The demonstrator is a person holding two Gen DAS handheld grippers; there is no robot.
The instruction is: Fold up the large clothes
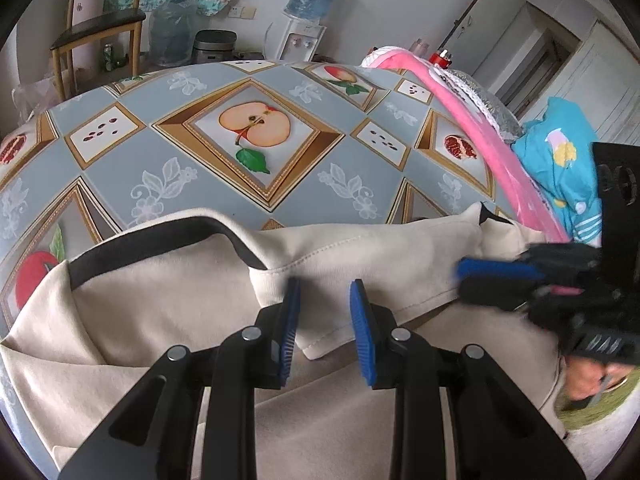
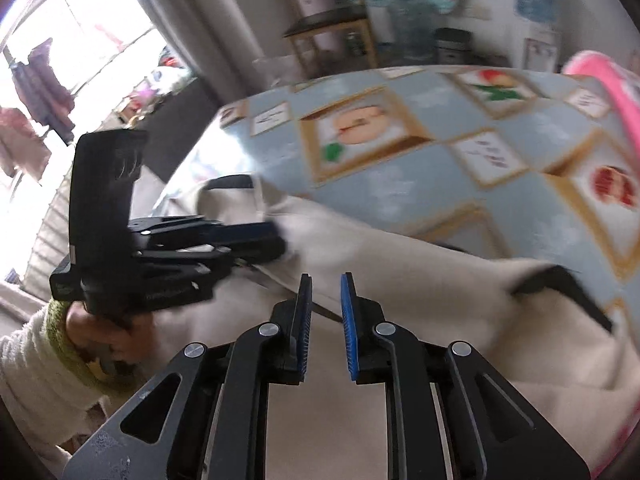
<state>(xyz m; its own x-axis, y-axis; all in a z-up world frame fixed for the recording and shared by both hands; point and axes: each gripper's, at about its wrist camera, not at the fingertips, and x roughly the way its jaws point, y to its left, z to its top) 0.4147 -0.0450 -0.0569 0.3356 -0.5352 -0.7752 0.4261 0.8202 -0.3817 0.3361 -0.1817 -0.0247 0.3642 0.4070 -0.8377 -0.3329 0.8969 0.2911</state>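
Observation:
A large cream garment (image 1: 168, 300) with black trim lies crumpled on the near part of the table; it also shows in the right wrist view (image 2: 420, 280). My left gripper (image 1: 325, 292) is open, its blue pads on either side of a folded cream edge, nothing pinched. It also shows in the right wrist view (image 2: 276, 240), at the left, over the cloth. My right gripper (image 2: 326, 284) is open and empty just above the garment. It shows in the left wrist view (image 1: 464, 280) at the right, blurred, fingertips at the cloth's right end.
The table (image 1: 256, 160) wears a blue-grey fruit-print cloth. A pink basket (image 1: 480, 128) with blue printed clothes (image 1: 560, 160) stands at the right edge. A wooden chair (image 1: 96, 32), water dispenser (image 1: 304, 36) and rice cooker (image 1: 214, 46) stand beyond the far edge.

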